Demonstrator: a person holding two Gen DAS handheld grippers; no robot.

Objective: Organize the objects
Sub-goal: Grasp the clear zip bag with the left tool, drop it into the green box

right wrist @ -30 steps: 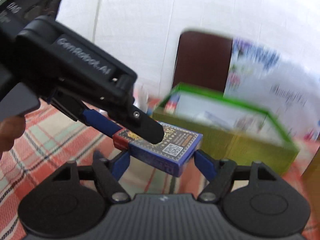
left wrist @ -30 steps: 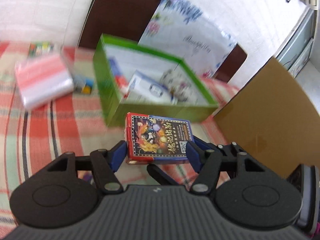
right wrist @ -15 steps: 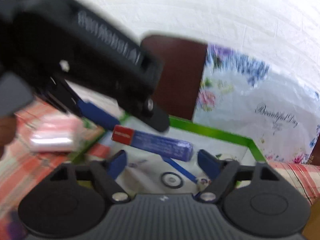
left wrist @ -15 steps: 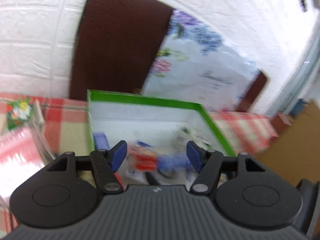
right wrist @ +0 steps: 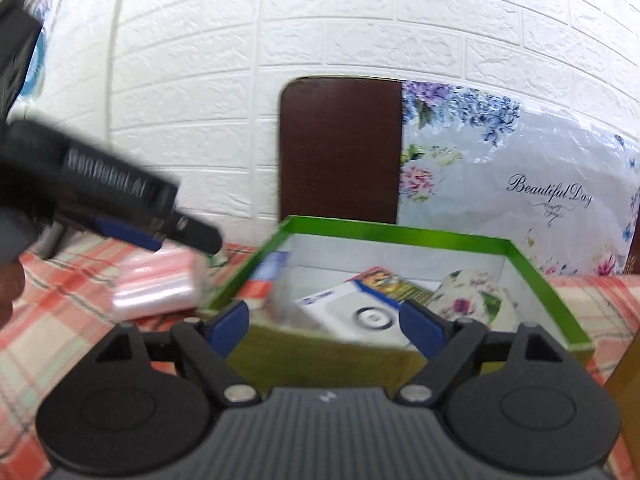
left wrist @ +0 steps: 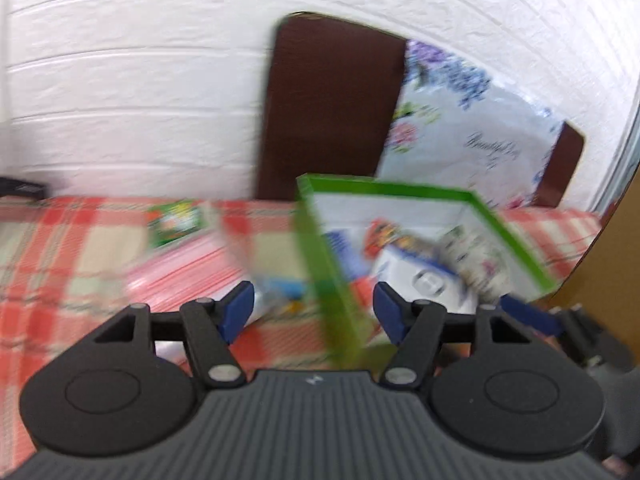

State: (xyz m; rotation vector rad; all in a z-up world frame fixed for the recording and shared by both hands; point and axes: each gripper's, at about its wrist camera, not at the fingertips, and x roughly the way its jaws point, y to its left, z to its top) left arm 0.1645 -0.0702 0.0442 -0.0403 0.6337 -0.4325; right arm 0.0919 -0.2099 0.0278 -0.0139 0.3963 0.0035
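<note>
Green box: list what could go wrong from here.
1. The left gripper is open and straddles the green box wall; swinging sideways could knock the box.
2. The card pack rests tilted on the white box inside; it may slide.
3. The plastic bag lies against the box's side and could be dragged.

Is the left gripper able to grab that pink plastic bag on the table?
Probably yes. The pink plastic bag lies in the open on the checked tablecloth, outside the green box. The left gripper hangs just above it, jaws empty, with nothing between them.
</note>
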